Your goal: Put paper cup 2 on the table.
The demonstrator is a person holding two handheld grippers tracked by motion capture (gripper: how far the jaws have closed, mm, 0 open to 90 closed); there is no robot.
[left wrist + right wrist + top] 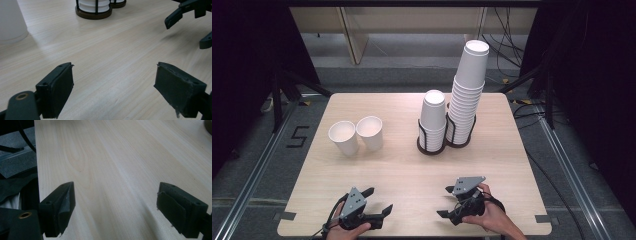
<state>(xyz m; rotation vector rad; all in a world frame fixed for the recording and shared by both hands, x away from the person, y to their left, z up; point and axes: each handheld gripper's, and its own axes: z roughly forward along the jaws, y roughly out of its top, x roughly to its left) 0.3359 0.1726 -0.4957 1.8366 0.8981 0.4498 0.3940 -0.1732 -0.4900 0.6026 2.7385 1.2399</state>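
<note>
Two loose white paper cups [344,136] [370,131] stand upright side by side on the left half of the wooden table [402,170]. A short stack of cups [433,117] and a tall stack [468,90] sit in black wire holders right of centre. My left gripper [382,198] [113,87] rests low near the front edge, open, with bare wood between its jaws. My right gripper [442,201] [115,207] is at the front right, jaws pointing left, open and empty. In the left gripper view a white cup [10,22] stands at far left and a holder base [93,11] is ahead.
In the left gripper view, the right gripper's black jaws [175,18] show at the top right. The table's left edge [36,170] runs beside the right gripper's left jaw, with dark floor beyond. Cables and black stands surround the table.
</note>
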